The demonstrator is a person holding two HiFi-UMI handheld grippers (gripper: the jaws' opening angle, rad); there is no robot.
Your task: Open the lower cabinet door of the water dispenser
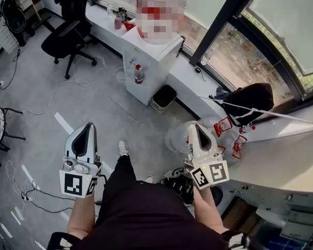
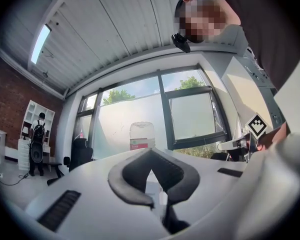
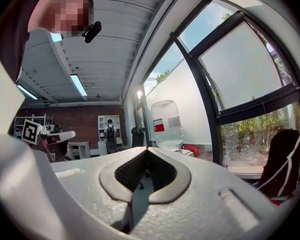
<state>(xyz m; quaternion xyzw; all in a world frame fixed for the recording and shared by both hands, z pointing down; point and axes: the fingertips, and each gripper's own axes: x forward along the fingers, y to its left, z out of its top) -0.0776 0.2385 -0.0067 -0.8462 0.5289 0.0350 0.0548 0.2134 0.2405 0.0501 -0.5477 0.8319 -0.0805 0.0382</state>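
Observation:
The white water dispenser (image 1: 148, 61) stands against the window ledge at the top middle of the head view, a few steps away. Its bottle top is blurred over. Its lower front (image 1: 141, 90) faces me, and the door looks closed. The bottle also shows far off in the left gripper view (image 2: 141, 135) and in the right gripper view (image 3: 166, 124). My left gripper (image 1: 88, 126) and right gripper (image 1: 195, 126) are held out side by side over the floor, well short of the dispenser. Both are shut with nothing in them, their tips meeting in the left gripper view (image 2: 150, 151) and the right gripper view (image 3: 147, 149).
A black office chair (image 1: 68, 33) stands left of the dispenser, and a black bin (image 1: 164, 97) sits at its right foot. Cables trail over the grey floor (image 1: 36, 103). A dark bag (image 1: 250, 103) and red clips (image 1: 227, 126) lie on the ledge at right. My own legs and a shoe (image 1: 123, 147) show below.

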